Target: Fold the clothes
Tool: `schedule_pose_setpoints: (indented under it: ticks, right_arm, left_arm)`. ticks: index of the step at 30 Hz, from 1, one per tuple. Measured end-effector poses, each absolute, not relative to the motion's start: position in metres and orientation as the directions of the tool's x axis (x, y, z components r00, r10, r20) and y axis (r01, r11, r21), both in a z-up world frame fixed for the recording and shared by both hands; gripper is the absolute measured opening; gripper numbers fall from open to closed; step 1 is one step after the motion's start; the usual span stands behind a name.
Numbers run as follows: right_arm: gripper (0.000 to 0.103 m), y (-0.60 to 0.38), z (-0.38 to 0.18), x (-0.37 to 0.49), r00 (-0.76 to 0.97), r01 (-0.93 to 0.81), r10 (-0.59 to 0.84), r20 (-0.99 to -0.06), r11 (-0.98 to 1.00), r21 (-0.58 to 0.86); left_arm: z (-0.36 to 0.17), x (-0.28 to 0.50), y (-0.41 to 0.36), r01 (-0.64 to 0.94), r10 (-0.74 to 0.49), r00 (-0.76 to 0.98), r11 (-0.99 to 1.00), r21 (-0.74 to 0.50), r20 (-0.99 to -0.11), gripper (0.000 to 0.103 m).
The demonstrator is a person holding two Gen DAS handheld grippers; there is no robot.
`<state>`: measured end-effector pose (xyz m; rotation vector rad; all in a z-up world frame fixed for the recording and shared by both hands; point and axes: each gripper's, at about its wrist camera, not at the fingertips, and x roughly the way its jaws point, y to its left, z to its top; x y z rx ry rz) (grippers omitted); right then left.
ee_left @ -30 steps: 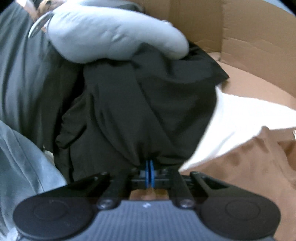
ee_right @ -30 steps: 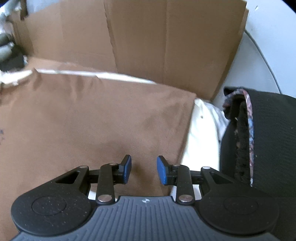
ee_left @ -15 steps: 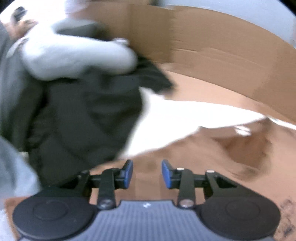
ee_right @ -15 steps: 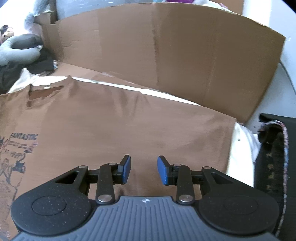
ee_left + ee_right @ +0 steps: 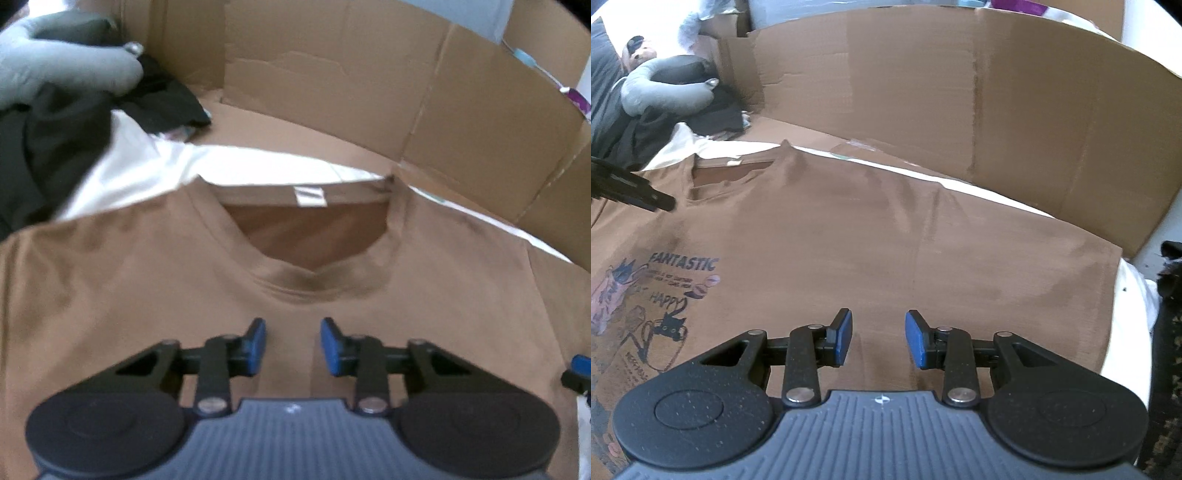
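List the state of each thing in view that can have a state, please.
Brown T-shirt: spread flat, print side up, not yet folded.
Left gripper: open, empty, above the shirt's collar.
Right gripper: open, empty, over the shirt.
Black garment: crumpled, unfolded.
Cardboard wall: standing upright.

Both grippers, jaws parted and empty.
Left gripper [image 5: 292, 345] is held low and level, blue pads [image 5: 255, 343] apart with nothing between them. Right gripper [image 5: 878, 341] is likewise spread and empty; the left gripper's black finger enters its view at far left.
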<state>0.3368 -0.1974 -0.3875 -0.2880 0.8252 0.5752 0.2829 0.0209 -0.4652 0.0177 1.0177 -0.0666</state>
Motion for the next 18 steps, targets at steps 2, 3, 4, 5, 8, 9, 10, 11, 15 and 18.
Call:
schedule_pose_setpoints:
  ticks: [2, 3, 4, 5, 8, 9, 10, 11, 15, 18]
  right_arm:
    - [0.039, -0.19, -0.389, 0.334, 0.522, -0.605, 0.386, -0.761, 0.796, -0.012]
    - [0.039, -0.185, -0.39, 0.334, 0.512, -0.617, 0.396, -0.762, 0.787, -0.006]
    - [0.039, -0.18, -0.39, 0.333, 0.503, -0.629, 0.406, -0.763, 0.778, 0.0]
    - [0.039, -0.174, -0.391, 0.332, 0.493, -0.64, 0.417, -0.764, 0.768, 0.006]
    - [0.039, -0.157, -0.394, 0.33, 0.466, -0.678, 0.443, -0.766, 0.735, 0.012]
    - [0.039, -0.151, -0.396, 0.328, 0.458, -0.691, 0.451, -0.766, 0.722, 0.011]
    - [0.039, -0.145, -0.397, 0.327, 0.45, -0.705, 0.458, -0.767, 0.709, 0.01]
    - [0.039, -0.138, -0.398, 0.326, 0.442, -0.718, 0.465, -0.767, 0.696, 0.009]
    - [0.039, -0.113, -0.404, 0.321, 0.407, -0.768, 0.492, -0.769, 0.64, 0.004]
    - [0.039, -0.096, -0.407, 0.323, 0.402, -0.785, 0.503, -0.765, 0.619, -0.006]
  left_arm:
    - [-0.47, 0.282, 0.016, 0.06, -0.072, 0.523, 0.997, -0.048, -0.849, 0.025]
    - [-0.474, 0.285, 0.013, 0.069, -0.07, 0.527, 0.997, -0.04, -0.847, 0.021]
    - [-0.479, 0.288, 0.011, 0.078, -0.067, 0.532, 0.996, -0.03, -0.844, 0.02]
    - [-0.481, 0.29, 0.01, 0.085, -0.066, 0.536, 0.996, -0.025, -0.842, 0.019]
    - [-0.488, 0.297, 0.012, 0.076, -0.059, 0.539, 0.997, -0.021, -0.84, 0.015]
    - [-0.488, 0.299, 0.014, 0.074, -0.059, 0.543, 0.997, -0.022, -0.838, 0.014]
    - [-0.489, 0.301, 0.016, 0.072, -0.059, 0.547, 0.997, -0.023, -0.835, 0.013]
    - [-0.489, 0.302, 0.018, 0.066, -0.061, 0.55, 0.997, -0.03, -0.833, 0.012]
    - [-0.49, 0.306, 0.019, 0.052, -0.05, 0.567, 0.998, -0.025, -0.823, 0.011]
    - [-0.491, 0.31, 0.018, 0.045, -0.043, 0.585, 0.999, -0.02, -0.81, 0.009]
